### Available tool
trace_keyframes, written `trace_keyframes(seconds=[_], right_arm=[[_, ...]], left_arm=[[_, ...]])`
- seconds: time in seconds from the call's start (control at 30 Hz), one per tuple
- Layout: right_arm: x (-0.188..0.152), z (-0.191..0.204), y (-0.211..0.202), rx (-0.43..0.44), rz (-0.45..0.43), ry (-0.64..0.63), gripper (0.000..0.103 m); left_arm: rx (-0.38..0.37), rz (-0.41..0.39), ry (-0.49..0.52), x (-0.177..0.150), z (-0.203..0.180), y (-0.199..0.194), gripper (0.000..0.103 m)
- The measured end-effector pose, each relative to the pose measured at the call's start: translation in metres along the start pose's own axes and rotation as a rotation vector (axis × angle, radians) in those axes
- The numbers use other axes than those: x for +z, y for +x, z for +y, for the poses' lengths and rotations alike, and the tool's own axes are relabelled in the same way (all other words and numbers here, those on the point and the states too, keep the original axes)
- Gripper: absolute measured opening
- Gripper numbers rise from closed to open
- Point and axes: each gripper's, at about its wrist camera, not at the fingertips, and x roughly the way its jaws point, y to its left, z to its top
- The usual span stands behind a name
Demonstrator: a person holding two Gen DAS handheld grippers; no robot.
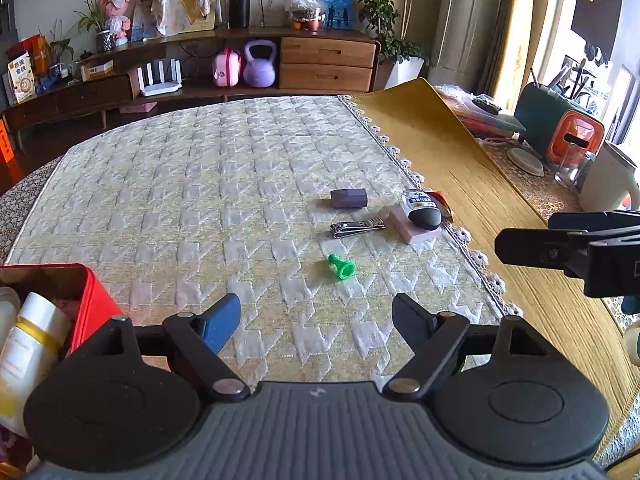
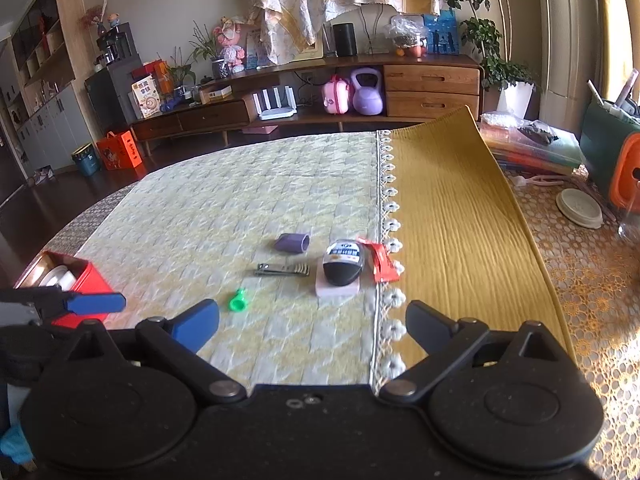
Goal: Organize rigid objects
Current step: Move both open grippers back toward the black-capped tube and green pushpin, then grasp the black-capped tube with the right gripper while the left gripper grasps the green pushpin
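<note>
On the quilted cloth lie a green chess pawn [image 1: 342, 267] [image 2: 237, 301], a metal nail clipper [image 1: 357, 227] [image 2: 283, 269], a purple block [image 1: 349, 197] [image 2: 292, 243], and a black-and-white bottle [image 1: 422, 208] [image 2: 343, 262] resting on a pink block [image 1: 416, 231] [image 2: 338, 289] beside a red packet [image 2: 382, 262]. A red tin box [image 1: 94, 304] [image 2: 86, 276] holds a white-and-yellow bottle [image 1: 32, 344]. My left gripper [image 1: 316, 320] is open and empty, short of the pawn. My right gripper [image 2: 312, 320] is open and empty, near the pawn's right.
A mustard runner [image 1: 460, 168] [image 2: 452, 208] lies right of the cloth's lace edge. Beyond it are a plate [image 2: 580, 206], an orange-green appliance [image 1: 560, 132] and stacked folders [image 2: 528, 148]. A wooden sideboard [image 1: 320, 60] stands behind the table.
</note>
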Motion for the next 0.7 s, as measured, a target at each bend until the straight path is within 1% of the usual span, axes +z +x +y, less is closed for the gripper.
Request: trace_keyframes(seconds=[0.07,0.23,0.37,0.5,0.7], right_arm=[[0.005,-0.002,0.012,0.002,0.008,0.004,0.097],[0.014,-0.005,0.04,0.0,0.033,0.027,0.089],[0.02,-0.008,0.065,0.016,0.066,0.069,0.078],[0.024,-0.012,0.083,0.005,0.09,0.103,0.077],[0.027,-0.013,0.101,-0.001,0.113,0.13,0.074]], left_arm=[[0.007,-0.008,0.001,0.001,-0.003,0.009,0.083],[0.034,-0.021,0.017,0.001,-0.01,0.03,0.083],[0.039,-0.017,0.014,0.001,-0.012,0.043,0.083],[0.032,-0.009,-0.002,0.001,-0.012,0.054,0.083],[0.018,0.004,-0.029,0.004,-0.009,0.07,0.083]])
